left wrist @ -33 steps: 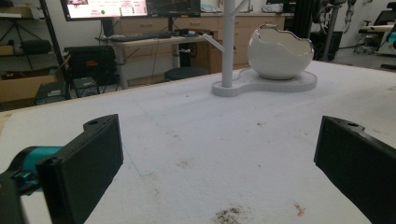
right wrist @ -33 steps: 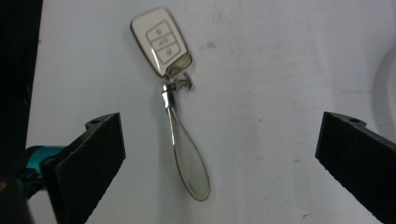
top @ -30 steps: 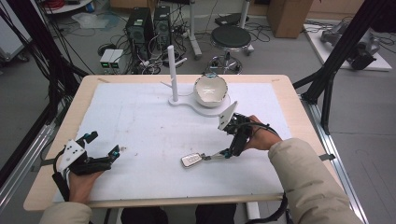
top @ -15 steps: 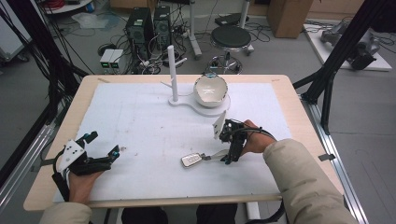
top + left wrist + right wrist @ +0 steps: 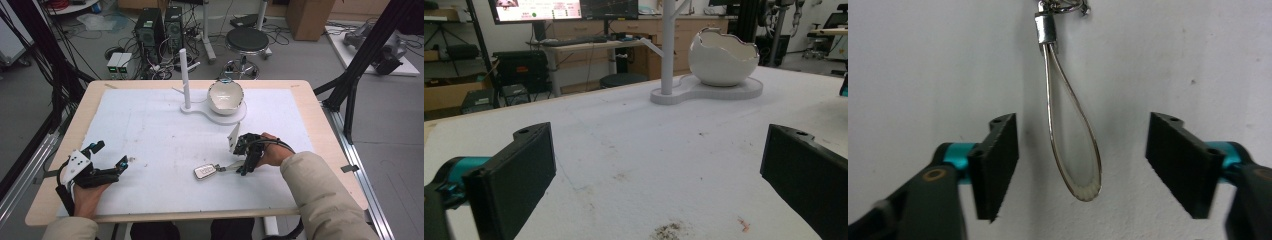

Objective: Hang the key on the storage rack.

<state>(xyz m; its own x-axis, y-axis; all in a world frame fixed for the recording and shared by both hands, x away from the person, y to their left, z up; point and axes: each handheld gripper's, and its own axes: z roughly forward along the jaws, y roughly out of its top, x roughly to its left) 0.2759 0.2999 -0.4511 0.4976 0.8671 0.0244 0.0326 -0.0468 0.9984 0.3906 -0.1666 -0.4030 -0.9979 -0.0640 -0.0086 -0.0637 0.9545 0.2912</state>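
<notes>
The key fob [image 5: 204,172] is lying flat on the white mat [image 5: 150,130], toward the near edge from the white stand [image 5: 186,80], and its wire loop [image 5: 1073,145] is trailing toward the right gripper [image 5: 243,161]. Judged from its build, the fob is looking light and rigid, while the loop is looking thin, springy and smooth, so it is likely to slide under a loose pinch. The loop is offering the better hold: a pinch across both strands near its rounded end, or just below the metal crimp [image 5: 1045,27]. In the right gripper view the jaws are standing spread, one on each side of the loop, neither one touching it. The left gripper [image 5: 107,165] is resting well to the left of the stand, nearer the person, jaws apart and holding nothing.

The bowl [image 5: 225,97] is sitting on the stand's base, just right of the post. The fob body is being cut off at the top of the right gripper view. Markings on the fob are too small to read. The bowl's interior is not clearly visible.
</notes>
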